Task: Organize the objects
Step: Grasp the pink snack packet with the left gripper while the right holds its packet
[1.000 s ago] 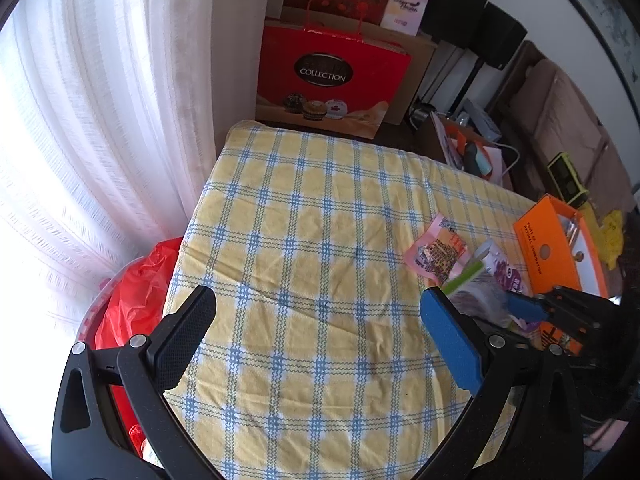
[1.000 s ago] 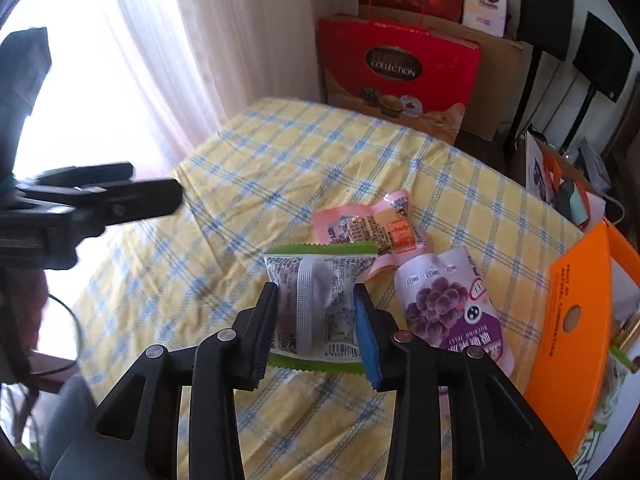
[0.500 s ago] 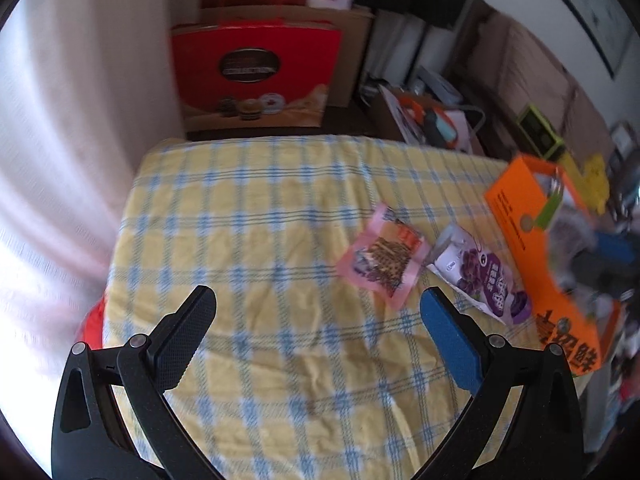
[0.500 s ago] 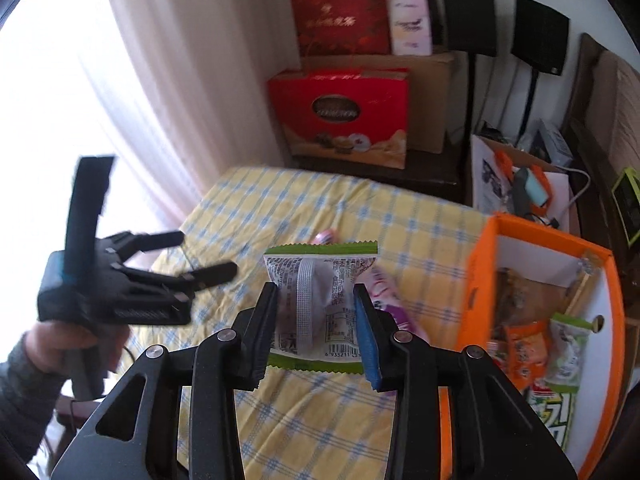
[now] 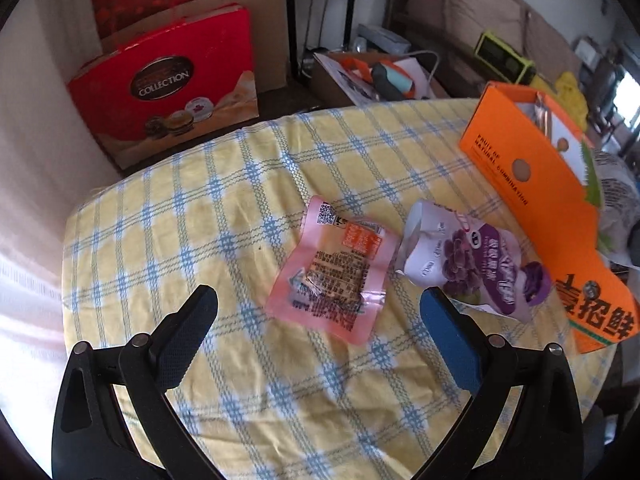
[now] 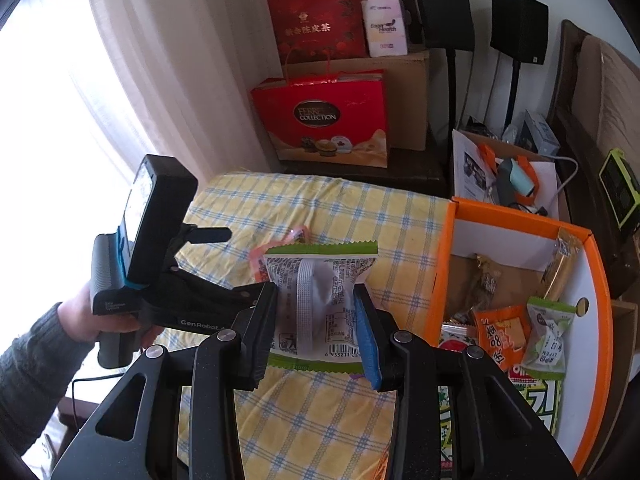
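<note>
My right gripper [image 6: 316, 330] is shut on a white snack packet with green edges [image 6: 316, 300], held high above the table beside the orange box [image 6: 440, 276]. The box holds several snack packets [image 6: 544, 332]. My left gripper [image 5: 318, 334] is open and empty, hovering above a pink packet [image 5: 332, 268] that lies flat on the yellow checked tablecloth [image 5: 200, 216]. A purple grape pouch [image 5: 472, 264] lies to the right of the pink packet, next to the orange box [image 5: 532, 200]. The left gripper also shows in the right wrist view [image 6: 168, 264].
A red gift bag [image 5: 168, 88] and a cardboard box [image 6: 400, 80] stand on the floor past the table's far edge. An open carton of clutter [image 5: 376, 76] sits at the far right. A white curtain [image 6: 140, 80] hangs to the left.
My right gripper has lifted the green-edged packet off the table and swung it right, toward the orange box. My left gripper has turned right and moved in over the pink packet, still open.
</note>
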### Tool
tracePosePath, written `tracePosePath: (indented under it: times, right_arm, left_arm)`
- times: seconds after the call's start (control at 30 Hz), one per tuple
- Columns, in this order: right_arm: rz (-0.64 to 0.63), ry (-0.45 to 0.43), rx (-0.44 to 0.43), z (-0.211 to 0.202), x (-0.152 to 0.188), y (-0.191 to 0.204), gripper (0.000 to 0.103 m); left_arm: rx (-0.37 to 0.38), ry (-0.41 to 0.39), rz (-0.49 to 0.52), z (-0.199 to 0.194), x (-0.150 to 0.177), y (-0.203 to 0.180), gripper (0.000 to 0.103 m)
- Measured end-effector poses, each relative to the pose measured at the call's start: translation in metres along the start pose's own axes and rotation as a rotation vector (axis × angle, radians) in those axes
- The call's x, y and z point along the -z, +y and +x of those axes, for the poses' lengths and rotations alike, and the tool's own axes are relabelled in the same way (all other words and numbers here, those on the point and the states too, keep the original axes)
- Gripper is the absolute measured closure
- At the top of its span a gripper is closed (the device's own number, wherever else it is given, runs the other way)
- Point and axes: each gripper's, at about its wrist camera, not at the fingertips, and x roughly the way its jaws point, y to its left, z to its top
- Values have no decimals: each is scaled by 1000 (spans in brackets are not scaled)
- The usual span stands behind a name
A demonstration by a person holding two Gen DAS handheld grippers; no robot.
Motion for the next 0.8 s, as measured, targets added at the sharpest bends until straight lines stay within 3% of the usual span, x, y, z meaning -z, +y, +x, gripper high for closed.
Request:
tracePosePath:
  times: [0.17,0.33,0.7,0.8]
  right_arm:
    - [3,5,-13,0,4,-2,66]
    - [5,8,-15,1,6,-3,66]
    - [1,11,-15,-2,9,1,66]
    - [2,13,-13,-3,9,0,66]
  left_arm:
    - [49,25,22,10,-4,6,2]
    - [108,51,107,16,-2,7,2]
    - [31,50,160,23,-9,-5,5]
    - [31,29,140,22,-9,-4,17]
